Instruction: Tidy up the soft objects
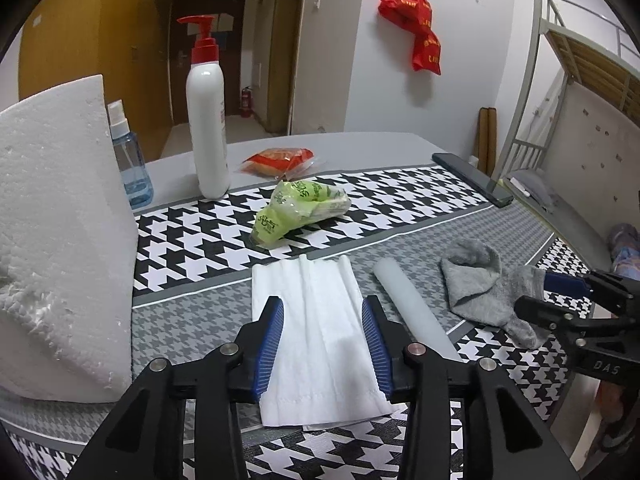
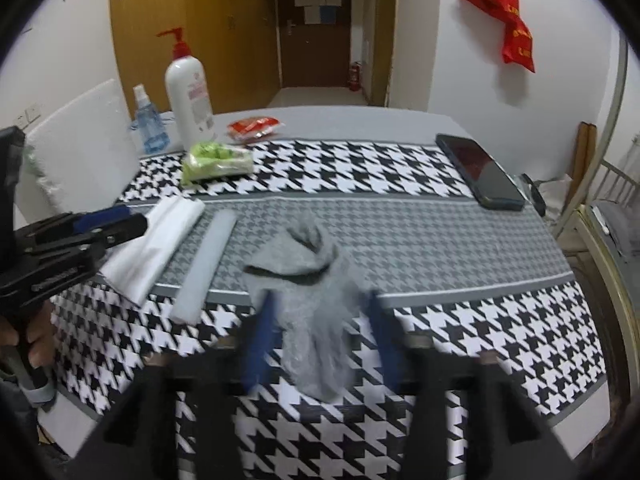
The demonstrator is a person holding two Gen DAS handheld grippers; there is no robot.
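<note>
A folded white cloth (image 1: 316, 344) lies flat on the houndstooth tablecloth (image 1: 200, 236). My left gripper (image 1: 323, 304) is open, its blue pads to either side of the cloth and clear of it. Just right of the cloth lies a pale rod (image 1: 408, 304), then a crumpled grey sock (image 1: 480, 284). In the right wrist view, which is blurred, my right gripper (image 2: 322, 300) stands open astride the sock (image 2: 304, 264), which rests on the table. The cloth (image 2: 156, 240) and the left gripper (image 2: 120, 220) show at the left there. A green tissue pack (image 1: 300, 212) sits further back.
A white foam block (image 1: 56, 240) stands at the left. Behind it are a blue spray bottle (image 1: 132, 160), a white pump bottle (image 1: 206, 120) and a red packet (image 1: 280, 159). A dark phone (image 2: 480, 172) lies at the far right edge. A bunk bed frame (image 1: 560, 80) stands beyond the table.
</note>
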